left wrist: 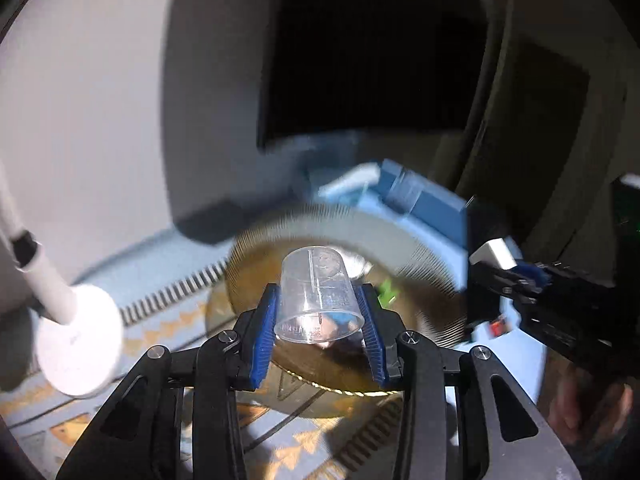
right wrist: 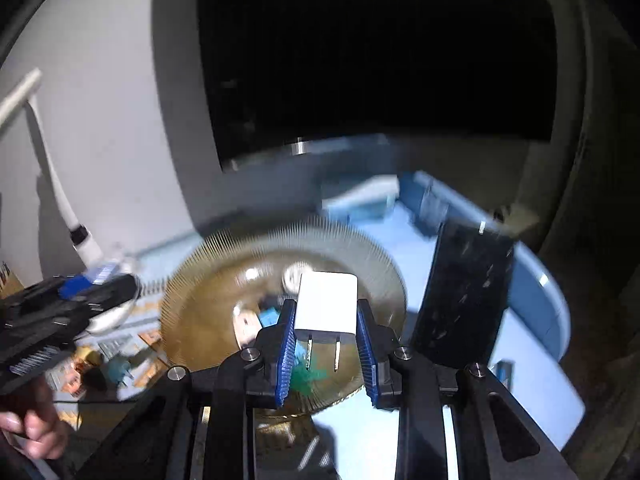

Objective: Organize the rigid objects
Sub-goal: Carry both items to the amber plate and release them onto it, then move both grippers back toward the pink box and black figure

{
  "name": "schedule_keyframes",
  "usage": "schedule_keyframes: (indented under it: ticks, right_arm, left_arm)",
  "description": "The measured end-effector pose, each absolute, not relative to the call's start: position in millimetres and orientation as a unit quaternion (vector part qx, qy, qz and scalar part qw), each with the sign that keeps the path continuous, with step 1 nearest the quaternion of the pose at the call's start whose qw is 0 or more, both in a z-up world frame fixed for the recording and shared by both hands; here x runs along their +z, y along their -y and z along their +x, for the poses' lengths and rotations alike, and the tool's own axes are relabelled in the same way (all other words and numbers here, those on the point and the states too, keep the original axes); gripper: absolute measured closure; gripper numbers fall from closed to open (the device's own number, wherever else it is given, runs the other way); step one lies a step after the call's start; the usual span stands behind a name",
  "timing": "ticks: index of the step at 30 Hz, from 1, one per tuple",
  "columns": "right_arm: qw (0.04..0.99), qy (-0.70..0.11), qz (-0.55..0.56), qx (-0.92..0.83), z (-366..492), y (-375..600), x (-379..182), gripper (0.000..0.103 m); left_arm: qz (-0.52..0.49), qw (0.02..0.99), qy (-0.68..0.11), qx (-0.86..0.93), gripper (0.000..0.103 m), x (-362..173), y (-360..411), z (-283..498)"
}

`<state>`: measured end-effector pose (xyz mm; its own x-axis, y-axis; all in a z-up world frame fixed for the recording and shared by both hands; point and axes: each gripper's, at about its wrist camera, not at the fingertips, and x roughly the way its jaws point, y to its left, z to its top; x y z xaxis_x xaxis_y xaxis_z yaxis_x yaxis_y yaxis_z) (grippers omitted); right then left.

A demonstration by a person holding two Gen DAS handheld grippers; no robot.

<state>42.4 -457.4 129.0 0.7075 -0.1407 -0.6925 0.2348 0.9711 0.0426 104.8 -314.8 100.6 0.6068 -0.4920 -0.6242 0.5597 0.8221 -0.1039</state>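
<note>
1. Only the left wrist view shows the left tongs [left wrist: 320, 316] clamped on a clear measuring cup [left wrist: 318, 294] above the ribbed amber plate [left wrist: 420, 248].
2. Only the right wrist view shows the right tongs [right wrist: 326, 330] pinching a white plug adapter [right wrist: 327, 304], prongs toward the camera, beside a black slab [right wrist: 464, 296].

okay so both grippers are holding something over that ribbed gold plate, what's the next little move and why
Probably lower the left gripper toward a bare part of the gold plate and set the clear measuring cup down first. The right gripper is clamped on the white charger plug just beside it, and small items already lie in the plate, so going one at a time looks safer.
</note>
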Motion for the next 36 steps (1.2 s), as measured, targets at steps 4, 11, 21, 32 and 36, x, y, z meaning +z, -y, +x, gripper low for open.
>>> schedule_keyframes:
  ticks: [4,11,21,32,36]
  right_arm:
    - [0.905,-0.408,0.063,-0.105,56,463,99,0.075]
    - [0.891,-0.435,0.067,-0.112,61,473,82,0.075]
    - [0.893,-0.427,0.092,-0.110,63,486,84,0.060]
    - [0.929,-0.340,0.095,-0.113,13,469,154,0.041]
    - [0.931,-0.350,0.086,-0.058,7,429,156,0.041]
  left_arm:
    - [0.068,0.882,-0.364,-0.291,0.067,67,337,117]
    - [0.072,0.874,-0.380,-0.293,0.067,52,350,127]
    - [0.062,0.876,-0.377,-0.293,0.043,55,345,128]
    - [-0.004,0.922,-0.285,-0.261,0.037,134,223,67]
    - [-0.026,0.938,-0.266,-0.221,0.037,144,162,38]
